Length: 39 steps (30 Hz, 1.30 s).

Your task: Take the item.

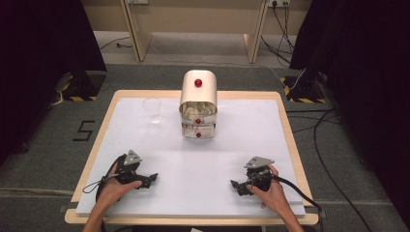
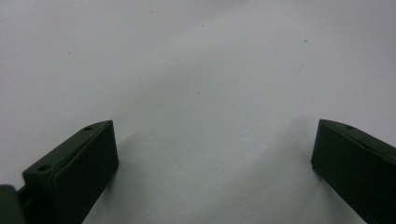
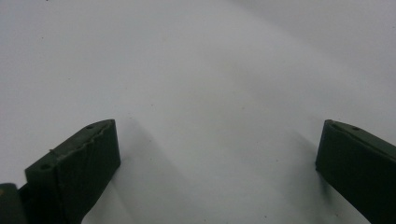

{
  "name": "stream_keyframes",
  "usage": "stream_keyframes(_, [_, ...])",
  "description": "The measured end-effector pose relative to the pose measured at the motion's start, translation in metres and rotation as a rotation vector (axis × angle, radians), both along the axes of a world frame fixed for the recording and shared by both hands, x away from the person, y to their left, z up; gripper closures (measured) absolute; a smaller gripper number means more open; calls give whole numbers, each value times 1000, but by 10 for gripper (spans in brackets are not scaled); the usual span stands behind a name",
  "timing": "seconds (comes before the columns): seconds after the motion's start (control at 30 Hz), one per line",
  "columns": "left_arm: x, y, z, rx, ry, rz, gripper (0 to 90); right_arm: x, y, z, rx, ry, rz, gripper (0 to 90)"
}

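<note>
A small cream drawer cabinet (image 1: pixel 198 104) with red knobs stands at the back middle of the white table top (image 1: pixel 193 159). Its rounded lid is lifted and white packets show inside. A clear plastic cup (image 1: pixel 153 110) stands upright to its left. My left gripper (image 1: pixel 151 180) rests near the front left, held by a hand, its jaws wide apart with only bare white surface between them (image 2: pixel 212 154). My right gripper (image 1: pixel 236 186) rests near the front right in the other hand, its jaws equally wide over bare surface (image 3: pixel 217 154).
A wooden rim (image 1: pixel 290 140) borders the white top. Grey carpet surrounds the table, with cables (image 1: pixel 333 179) on the floor at the right. Wooden furniture legs (image 1: pixel 138 34) and dark curtains stand at the back.
</note>
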<state>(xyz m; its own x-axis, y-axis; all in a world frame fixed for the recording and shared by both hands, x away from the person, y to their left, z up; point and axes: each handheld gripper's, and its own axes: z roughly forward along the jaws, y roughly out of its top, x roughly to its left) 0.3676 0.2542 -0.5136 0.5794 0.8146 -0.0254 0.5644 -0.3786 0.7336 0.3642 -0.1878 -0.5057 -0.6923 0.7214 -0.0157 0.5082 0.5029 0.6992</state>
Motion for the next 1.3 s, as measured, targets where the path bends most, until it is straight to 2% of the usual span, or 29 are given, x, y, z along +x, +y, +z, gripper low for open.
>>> stream_keyframes(0.17, [-2,0,1,-6,-15,-14,25,0,0,0,1,1,-2,4])
stream_keyframes(0.2, [-2,0,2,-13,-24,-22,51,0,0,0,1,0,-2,4])
stream_keyframes(0.27, [-2,0,3,-26,-45,-22,188,0,0,0,1,1,-2,4])
stream_keyframes(0.3, [-2,-1,4,-27,-49,-15,185,0,0,0,2,1,-2,4])
stream_keyframes(0.33, [-2,-2,5,-22,-51,-11,130,0,0,0,1,2,-2,4])
stream_keyframes(0.37, [-3,-3,6,-23,-59,-11,165,0,0,0,2,2,-2,4])
stream_keyframes(0.43, [-4,-5,9,-22,-68,-9,139,0,0,0,1,1,-1,4])
stream_keyframes(0.47, [-4,-5,9,-22,-68,-9,161,0,0,0,1,2,-1,4])
stream_keyframes(0.5, [-4,-8,16,-27,-90,-10,145,0,0,0,1,1,-1,4])
stream_keyframes(0.7, [-3,-15,37,-78,-161,-31,150,0,0,0,2,2,-2,4])
stream_keyframes(0.87, [5,-30,58,-120,-222,-70,156,0,0,0,1,1,0,4])
stream_keyframes(0.97, [12,-40,71,-135,-245,-117,159,0,0,0,2,2,-2,4])
stream_keyframes(1.3, [33,-67,100,-162,-287,-219,186,0,0,0,1,2,-2,4])
